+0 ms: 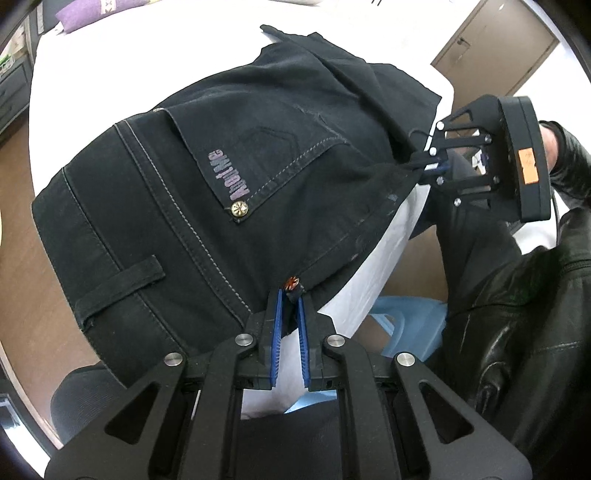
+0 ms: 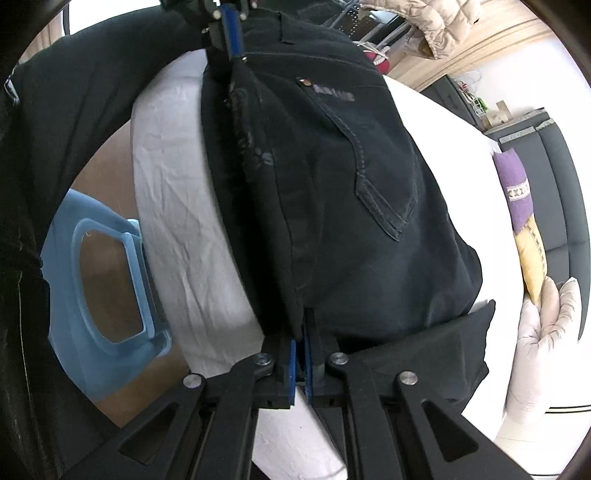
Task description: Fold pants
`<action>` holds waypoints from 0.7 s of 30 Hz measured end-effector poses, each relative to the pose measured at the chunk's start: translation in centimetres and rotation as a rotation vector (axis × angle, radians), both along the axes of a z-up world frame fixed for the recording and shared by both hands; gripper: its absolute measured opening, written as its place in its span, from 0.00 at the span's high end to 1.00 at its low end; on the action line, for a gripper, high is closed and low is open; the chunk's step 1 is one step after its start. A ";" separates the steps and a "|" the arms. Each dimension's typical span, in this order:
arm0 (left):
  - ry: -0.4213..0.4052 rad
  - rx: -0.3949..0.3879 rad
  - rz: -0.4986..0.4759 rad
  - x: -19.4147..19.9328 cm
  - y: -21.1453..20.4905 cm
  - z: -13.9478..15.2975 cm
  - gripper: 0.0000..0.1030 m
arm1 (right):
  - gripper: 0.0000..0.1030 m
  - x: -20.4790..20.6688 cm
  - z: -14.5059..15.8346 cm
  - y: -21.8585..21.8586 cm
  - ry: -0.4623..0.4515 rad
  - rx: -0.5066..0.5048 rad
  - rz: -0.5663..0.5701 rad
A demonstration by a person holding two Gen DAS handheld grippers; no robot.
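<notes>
The black pants (image 1: 207,184) hang stretched between both grippers over a white-covered table (image 1: 74,74). The back pocket with purple lettering and a metal rivet faces the left wrist view. My left gripper (image 1: 291,291) is shut on the waistband corner by a small button. My right gripper (image 1: 430,164) shows at the right, shut on the pants' edge. In the right wrist view the right gripper (image 2: 301,339) is shut on the pants (image 2: 351,203), and the left gripper (image 2: 229,33) grips the far top corner. The legs trail onto the table.
A light blue plastic stool (image 2: 103,280) stands on the wooden floor beside the table (image 2: 173,184). A purple and yellow cushion (image 2: 517,206) and a white puffy jacket (image 2: 546,332) lie at the right. A black leather sleeve (image 1: 517,314) is close by.
</notes>
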State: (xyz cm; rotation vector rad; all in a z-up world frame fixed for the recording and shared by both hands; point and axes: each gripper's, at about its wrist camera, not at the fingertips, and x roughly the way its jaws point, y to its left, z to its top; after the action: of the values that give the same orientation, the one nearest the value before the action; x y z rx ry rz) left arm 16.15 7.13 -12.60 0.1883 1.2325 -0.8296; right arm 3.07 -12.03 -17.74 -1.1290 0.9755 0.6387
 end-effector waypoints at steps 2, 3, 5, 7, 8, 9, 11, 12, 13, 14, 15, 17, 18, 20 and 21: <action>0.015 0.013 -0.008 0.2 -0.5 -0.3 0.89 | 0.93 0.0 -0.7 0.3 -0.005 -0.034 0.009; 0.015 0.013 -0.011 0.2 -0.5 -0.5 0.89 | 0.93 -0.3 -1.0 0.5 -0.014 -0.050 0.016; 0.041 0.014 -0.022 0.0 -0.4 -0.7 0.88 | 0.93 -0.6 -1.3 0.7 -0.025 -0.056 0.008; 0.052 0.042 -0.027 -0.3 0.4 -1.1 0.88 | 0.93 -0.6 -1.2 0.6 -0.026 -0.042 -0.010; 0.057 0.077 -0.018 -0.5 0.9 -1.0 0.88 | 0.93 -0.6 -1.2 0.6 -0.029 -0.037 -0.022; 0.059 0.091 -0.016 -0.5 1.4 -0.8 0.88 | 0.93 -0.9 -1.2 0.7 -0.033 -0.038 -0.028; 0.047 0.088 -0.004 -0.7 2.1 0.6 0.88 | 0.93 -1.1 -1.3 0.9 -0.049 -0.052 -0.029; 0.037 0.074 0.004 -0.7 2.0 1.2 0.88 | 0.93 -1.1 -1.3 1.0 -0.057 -0.058 -0.031; 0.019 0.048 0.013 -0.6 1.6 2.1 0.88 | 0.93 -1.1 -1.3 1.0 -0.059 -0.058 -0.036; -0.017 0.010 0.013 -0.3 0.5 3.4 0.88 | 0.93 -1.1 -1.3 1.0 -0.061 -0.054 -0.049; -0.035 -0.009 0.012 -0.1 -0.4 3.9 0.88 | 0.93 -1.0 -1.2 1.0 -0.061 -0.048 -0.063; -0.072 -0.082 0.031 1.1 -3.4 4.9 0.88 | 0.93 -0.9 -1.0 0.9 -0.061 -0.028 -0.098; -0.068 -0.126 0.043 1.9 -5.1 5.0 0.88 | 0.92 -0.9 -0.9 0.9 -0.064 -0.018 -0.114; -0.058 -0.169 0.065 3.2 -8.1 4.1 0.88 | 0.91 -0.9 -0.5 0.6 -0.079 0.014 -0.159; -0.045 -0.175 0.071 3.6 -9.0 3.5 0.88 | 0.91 -0.8 -0.3 0.3 -0.081 0.043 -0.189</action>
State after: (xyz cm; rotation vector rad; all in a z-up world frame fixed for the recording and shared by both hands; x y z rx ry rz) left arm 19.79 -1.90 -9.14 0.0208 1.1122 -0.8623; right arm 2.22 -11.69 -18.01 -1.0032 0.9805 0.4559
